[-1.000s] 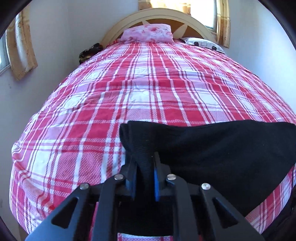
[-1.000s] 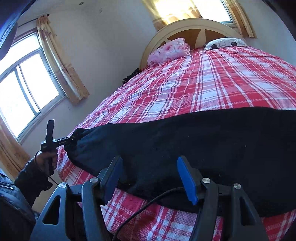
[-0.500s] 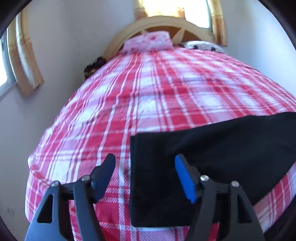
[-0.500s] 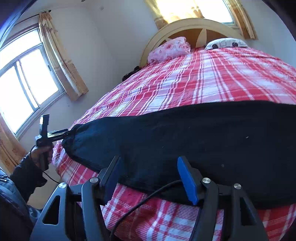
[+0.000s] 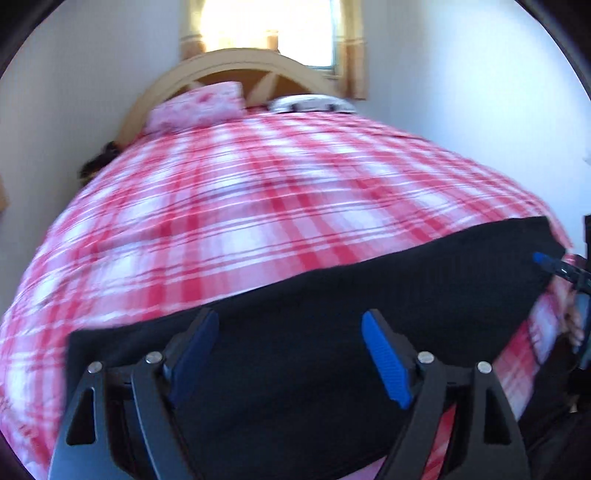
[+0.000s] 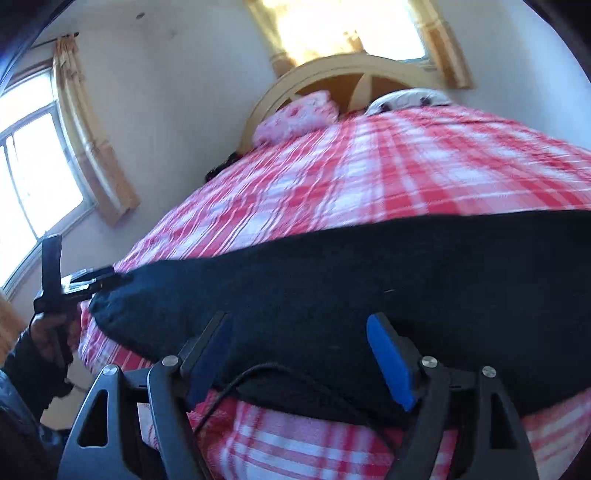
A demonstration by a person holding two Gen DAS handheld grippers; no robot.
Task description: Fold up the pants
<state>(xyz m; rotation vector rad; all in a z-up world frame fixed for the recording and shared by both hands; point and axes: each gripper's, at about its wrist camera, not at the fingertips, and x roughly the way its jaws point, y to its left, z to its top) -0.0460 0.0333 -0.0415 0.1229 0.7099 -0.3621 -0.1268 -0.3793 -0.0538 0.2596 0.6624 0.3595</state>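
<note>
Pants (image 5: 332,332), black and laid flat in a long band, stretch across the near end of the bed's red and white checked cover (image 5: 240,206). No box, basket or other container shows in either view.

In the left wrist view the left claw (image 5: 291,354) hangs above the dark cloth with its jaws spreading wide; the blue pads (image 5: 386,363) stand clear of the fabric and grip nothing. In the right wrist view the right claw (image 6: 299,356) is likewise released, its jaws opening over the near edge of the pants, with no fabric pinched between them. A black cable (image 6: 236,384) curls across just in front of it.

Off to the left in that same view, a hand (image 6: 48,328) in a dark sleeve holds the other tool beside one end of the pants. Farther back, a pink pillow (image 5: 195,107) leans on a curved wooden headboard (image 5: 236,62) below a bright window (image 5: 269,22).
</note>
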